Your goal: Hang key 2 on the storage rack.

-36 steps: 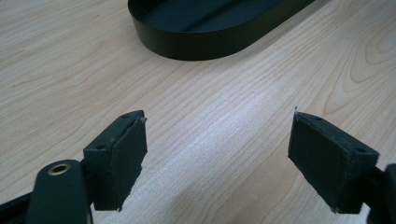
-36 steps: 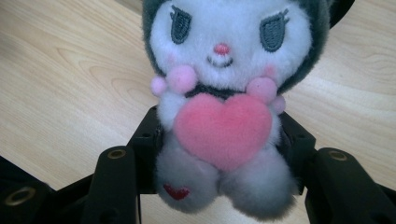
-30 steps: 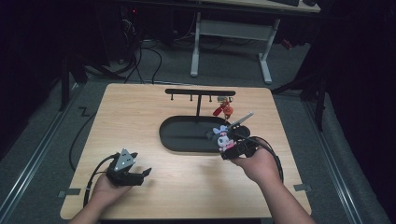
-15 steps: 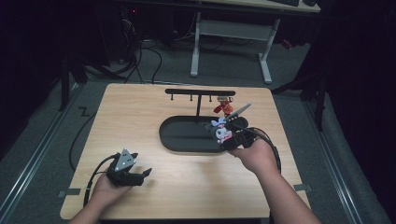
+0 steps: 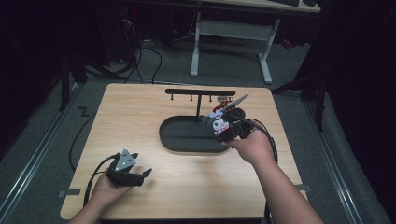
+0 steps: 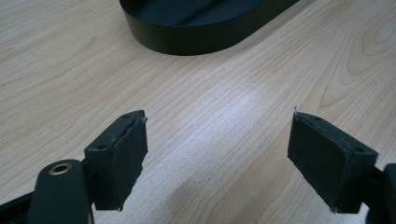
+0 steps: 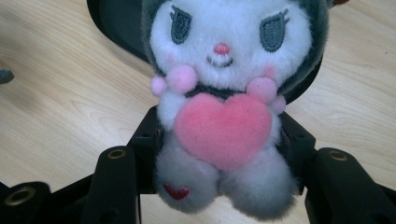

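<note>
I'm holding the plush toy (image 7: 223,116) in my right gripper (image 7: 219,158). The jaws are partly closed and pressing on both sides of its lower body; the pink heart on its front is facing the right gripper view's camera. In that view the top of its head is getting cut off at the frame edge, and its back and whatever hangs from it are hidden. The jaw pads themselves are mostly buried in the fur.

In the high view the toy (image 5: 219,125) is small and hard to read: white and pink blob at the tip of my right gripper (image 5: 227,129), over the right end of the black oval tray (image 5: 182,140), just near of the hook rack (image 5: 200,93). Some small red and white thing (image 5: 225,101) is hanging at the rack's right end; I can't tell what it is. I can't tell either whether the toy is touching the rack's post or the tray.

My left gripper (image 5: 135,176) is resting at the near left of the table (image 5: 140,107), well apart from the toy. In the left gripper view its jaws (image 6: 219,158) are standing wide open with only bare wood between them, and the tray's near wall (image 6: 196,42) is getting cut off at the top of the frame.
</note>
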